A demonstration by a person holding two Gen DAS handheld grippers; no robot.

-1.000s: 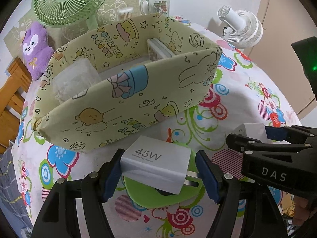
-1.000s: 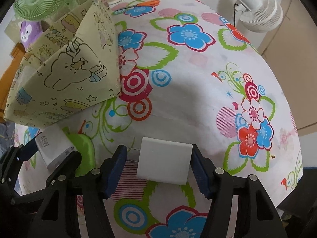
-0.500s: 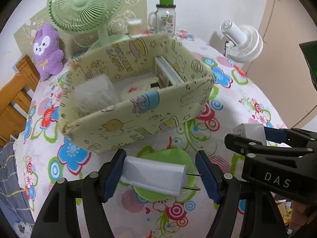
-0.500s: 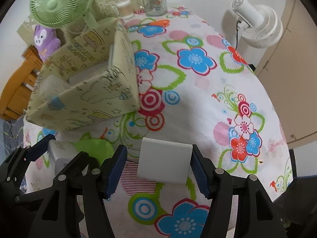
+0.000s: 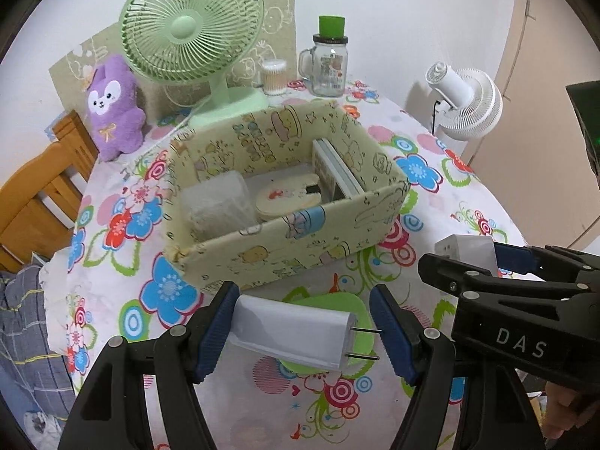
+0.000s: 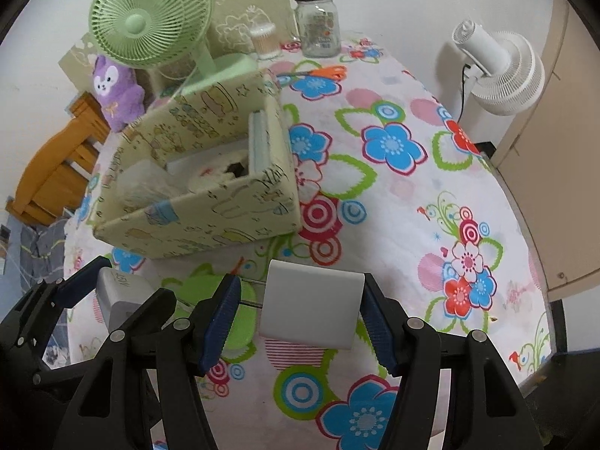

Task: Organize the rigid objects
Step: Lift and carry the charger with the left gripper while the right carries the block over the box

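My left gripper [image 5: 303, 332] is shut on a white 45W charger [image 5: 296, 333], prongs pointing right, held above the table near a green lid [image 5: 333, 322]. My right gripper [image 6: 300, 318] is shut on a white plug adapter [image 6: 311, 307], prongs pointing left; it also shows in the left wrist view [image 5: 468, 249]. The yellow cartoon-print fabric box [image 5: 300, 247] stands ahead on the floral tablecloth and holds a clear bag [image 5: 217, 206], a round cream item [image 5: 285, 197] and a flat box on edge [image 5: 333, 168].
Behind the box stand a green desk fan [image 5: 191, 26], a purple plush [image 5: 112, 108], a glass jar with green lid [image 5: 330, 63] and a cotton-swab pot [image 5: 273, 77]. A white fan [image 5: 468, 103] is beyond the table's right edge. A wooden chair [image 5: 37, 195] is at left.
Both grippers have risen and drawn back from the box with their chargers held; the box now appears farther away and its inside shows.
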